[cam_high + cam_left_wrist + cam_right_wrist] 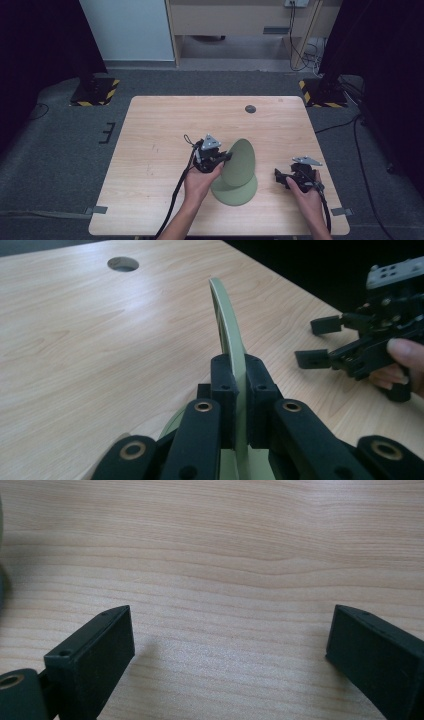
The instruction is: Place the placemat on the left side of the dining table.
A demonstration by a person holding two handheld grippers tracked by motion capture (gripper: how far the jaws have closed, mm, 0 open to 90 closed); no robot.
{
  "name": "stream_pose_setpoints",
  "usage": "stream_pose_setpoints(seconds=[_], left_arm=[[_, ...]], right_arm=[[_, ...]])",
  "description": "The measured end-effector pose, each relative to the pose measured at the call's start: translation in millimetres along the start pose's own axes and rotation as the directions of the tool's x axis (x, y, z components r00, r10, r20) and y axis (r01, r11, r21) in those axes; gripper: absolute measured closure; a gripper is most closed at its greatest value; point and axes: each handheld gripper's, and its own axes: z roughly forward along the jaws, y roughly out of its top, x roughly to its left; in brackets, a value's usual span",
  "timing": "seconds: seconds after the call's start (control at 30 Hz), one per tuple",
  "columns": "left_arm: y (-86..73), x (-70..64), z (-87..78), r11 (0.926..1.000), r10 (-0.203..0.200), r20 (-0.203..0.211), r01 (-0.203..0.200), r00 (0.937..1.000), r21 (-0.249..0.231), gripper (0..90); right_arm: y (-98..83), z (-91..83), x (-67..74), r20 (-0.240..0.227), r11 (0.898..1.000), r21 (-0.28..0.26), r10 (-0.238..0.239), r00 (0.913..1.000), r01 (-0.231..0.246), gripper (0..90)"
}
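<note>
Left hand-held gripper (234, 405) is clamped on the rim of an upper green plate (239, 161), tilted up on edge over a second plate (235, 192) lying flat near the counter's (150, 150) front edge. The thin-rim pinch looks slip-prone, so the plate could drop onto the lower one. Right hand-held gripper (230, 660) hovers wide open and empty toward the front right corner; both plates are matte sage green, round, thin.

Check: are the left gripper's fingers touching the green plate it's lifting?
Touching. The left gripper view shows the left gripper shut on the tilted green plate's rim, both fingers pressed flat against it with no gap.
</note>
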Motion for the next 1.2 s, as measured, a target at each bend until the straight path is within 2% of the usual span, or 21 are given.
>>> stream_pose_setpoints(seconds=[0.23,0.3,0.53,0.8,1.2], left_arm=[[15.1,-3.9,-3.5,0.9996,0.023,0.008,-0.023,0.9997,-0.017,85.4],[17.9,-2.3,-3.9,0.9996,0.016,0.006,-0.016,0.9999,-0.022,85.4],[27.6,7.2,-9.4,0.9989,0.011,-0.044,-0.013,0.999,-0.045,85.4],[32.7,18.1,-16.1,0.999,0.007,-0.086,-0.01,0.9963,-0.043,85.4],[37.2,29.8,-30.1,0.9985,0.003,-0.126,-0.009,0.992,-0.053,85.4]], right_arm=[[0.3,0.4,0.1,0.001,1.0,0.003,-0.006,1.0,0.006,5.2],[0.3,0.5,0.3,0.003,1.0,0.004,-0.008,1.0,0.008,5.2],[0.3,0.6,1.1,0.008,1.0,0.007,-0.012,0.9999,0.012,5.2],[0.2,1.1,2.8,0.02,0.999,0.015,-0.032,0.9993,0.031,4.8],[0.5,1.7,4.5,0.022,0.999,0.024,-0.042,0.9989,0.041,3.4]])
